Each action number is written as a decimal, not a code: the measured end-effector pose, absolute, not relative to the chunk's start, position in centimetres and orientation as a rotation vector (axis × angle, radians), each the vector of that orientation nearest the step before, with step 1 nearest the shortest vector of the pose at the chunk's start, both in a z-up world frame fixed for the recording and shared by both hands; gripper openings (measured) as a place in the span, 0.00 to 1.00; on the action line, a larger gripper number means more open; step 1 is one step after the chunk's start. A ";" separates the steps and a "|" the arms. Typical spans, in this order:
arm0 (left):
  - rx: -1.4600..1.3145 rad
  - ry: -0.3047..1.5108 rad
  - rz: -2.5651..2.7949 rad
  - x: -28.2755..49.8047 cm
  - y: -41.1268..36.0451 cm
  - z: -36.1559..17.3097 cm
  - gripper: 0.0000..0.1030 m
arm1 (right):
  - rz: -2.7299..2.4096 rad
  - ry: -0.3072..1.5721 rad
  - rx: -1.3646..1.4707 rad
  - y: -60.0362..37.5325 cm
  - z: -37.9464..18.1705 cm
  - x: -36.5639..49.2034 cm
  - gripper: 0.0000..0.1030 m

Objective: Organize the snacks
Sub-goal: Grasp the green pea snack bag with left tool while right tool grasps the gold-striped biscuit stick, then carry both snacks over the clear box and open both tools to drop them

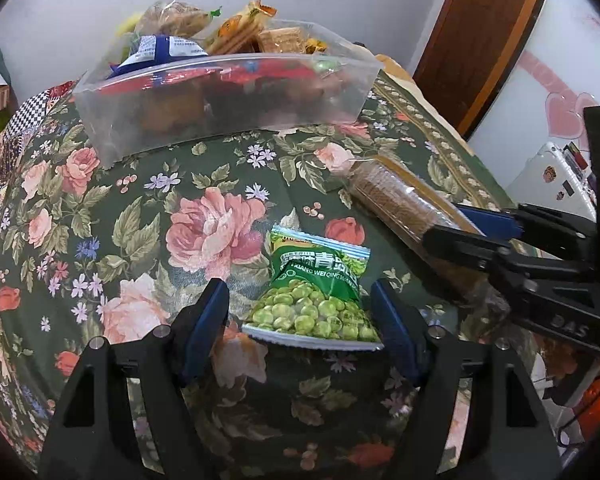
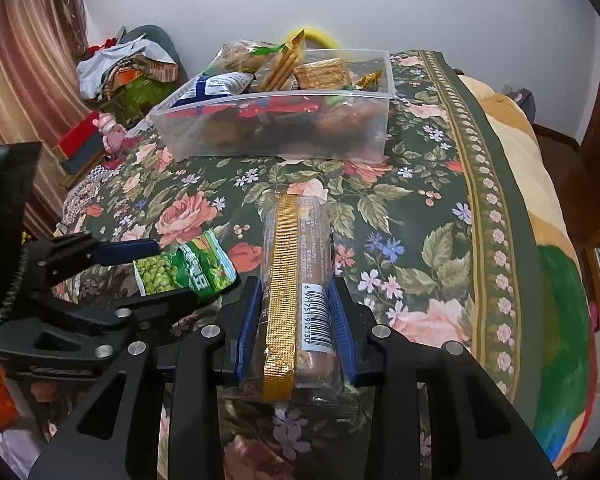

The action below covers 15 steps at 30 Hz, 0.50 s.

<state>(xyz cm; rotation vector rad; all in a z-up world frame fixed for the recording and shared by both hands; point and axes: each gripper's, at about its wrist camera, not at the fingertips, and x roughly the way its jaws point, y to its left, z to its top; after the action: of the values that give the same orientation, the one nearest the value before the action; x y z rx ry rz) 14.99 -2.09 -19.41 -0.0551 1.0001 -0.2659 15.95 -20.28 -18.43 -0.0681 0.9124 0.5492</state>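
A green packet of peas (image 1: 320, 296) lies on the floral cloth between the open fingers of my left gripper (image 1: 300, 312); the fingers stand apart from its sides. It also shows in the right wrist view (image 2: 184, 270). My right gripper (image 2: 296, 328) is closed on a clear roll of biscuits with a gold seam (image 2: 296, 276), pads pressed against both sides. The roll also shows in the left wrist view (image 1: 396, 200). A clear plastic bin (image 1: 220, 108) (image 2: 276, 128) full of snacks stands at the back.
The floral tablecloth (image 1: 180, 220) covers the surface; its bordered edge (image 2: 496, 216) drops off at the right. Clothes and boxes (image 2: 120, 68) lie beyond the far left. A brown door (image 1: 480, 40) stands at the back right.
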 end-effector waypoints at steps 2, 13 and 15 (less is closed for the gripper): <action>-0.033 0.985 -0.261 15.0 -2.4 -19.6 0.66 | 0.550 0.919 -0.075 -20.2 -18.5 15.9 0.32; -0.046 0.927 -0.256 15.0 -1.5 -18.5 0.34 | 0.545 0.925 -0.032 -20.0 -19.1 16.4 0.34; -0.060 0.910 -0.250 15.2 -1.0 -17.6 0.25 | 0.546 0.921 -0.028 -20.1 -18.9 16.3 0.34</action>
<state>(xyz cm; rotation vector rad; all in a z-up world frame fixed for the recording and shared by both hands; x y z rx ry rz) 15.18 -0.97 -17.64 -0.0601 0.9102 -0.2503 16.34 -20.07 -18.89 -0.0280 0.9207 0.5459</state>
